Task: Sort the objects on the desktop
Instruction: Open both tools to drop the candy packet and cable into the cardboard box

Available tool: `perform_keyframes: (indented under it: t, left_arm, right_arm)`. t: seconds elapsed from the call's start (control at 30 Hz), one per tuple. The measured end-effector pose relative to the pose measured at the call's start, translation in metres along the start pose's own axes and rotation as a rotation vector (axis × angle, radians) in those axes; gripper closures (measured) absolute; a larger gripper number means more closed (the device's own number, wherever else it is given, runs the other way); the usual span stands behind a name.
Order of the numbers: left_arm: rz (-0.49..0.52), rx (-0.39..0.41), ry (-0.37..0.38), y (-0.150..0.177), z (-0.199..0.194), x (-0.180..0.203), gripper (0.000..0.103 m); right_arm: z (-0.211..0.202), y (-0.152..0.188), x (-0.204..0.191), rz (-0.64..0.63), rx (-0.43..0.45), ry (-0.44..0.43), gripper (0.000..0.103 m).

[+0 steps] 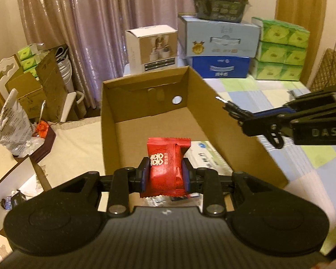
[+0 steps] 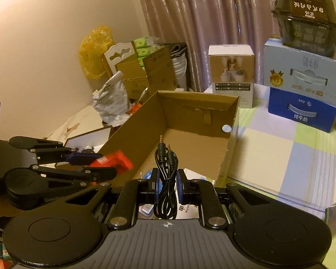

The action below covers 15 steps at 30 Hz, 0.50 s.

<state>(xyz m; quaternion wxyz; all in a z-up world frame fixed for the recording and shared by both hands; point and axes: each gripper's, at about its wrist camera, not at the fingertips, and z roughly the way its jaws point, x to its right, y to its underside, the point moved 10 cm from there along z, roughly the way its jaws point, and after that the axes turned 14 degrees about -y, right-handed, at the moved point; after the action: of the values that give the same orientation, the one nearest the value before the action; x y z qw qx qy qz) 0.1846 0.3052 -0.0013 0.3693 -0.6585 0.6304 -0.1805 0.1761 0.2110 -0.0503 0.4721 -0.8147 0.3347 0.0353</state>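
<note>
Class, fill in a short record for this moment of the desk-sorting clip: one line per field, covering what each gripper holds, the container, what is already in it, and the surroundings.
left gripper: shut on a red candy packet, held over the near end of the box
right gripper: shut on a coiled black audio cable, plugs pointing toward the box
container: open cardboard box, no lid
already inside: a white printed carton, near end
behind box: white product box, stacked blue milk cartons, green tissue packs

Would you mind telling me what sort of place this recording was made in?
Most likely a room in a home, used partly for storage: a long curtain hangs behind, tissue packs and milk cartons are stacked up, and a checked cloth covers the table.
</note>
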Motion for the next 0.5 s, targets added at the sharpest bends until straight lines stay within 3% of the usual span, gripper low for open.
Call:
perform_keyframes:
  t: [0.13,0.5]
  left_arm:
    - [-0.01,-0.01,-0.009,0.004,0.007,-0.006,0.072]
    - [-0.004,-0.009,-0.014,0.016,-0.003,-0.01,0.07]
  right_arm:
    - [0.002,0.001,0.002,0.006,-0.002,-0.002,0.091]
    - [0.008,0.003,-0.008,0.007,-0.007,-0.015,0.091]
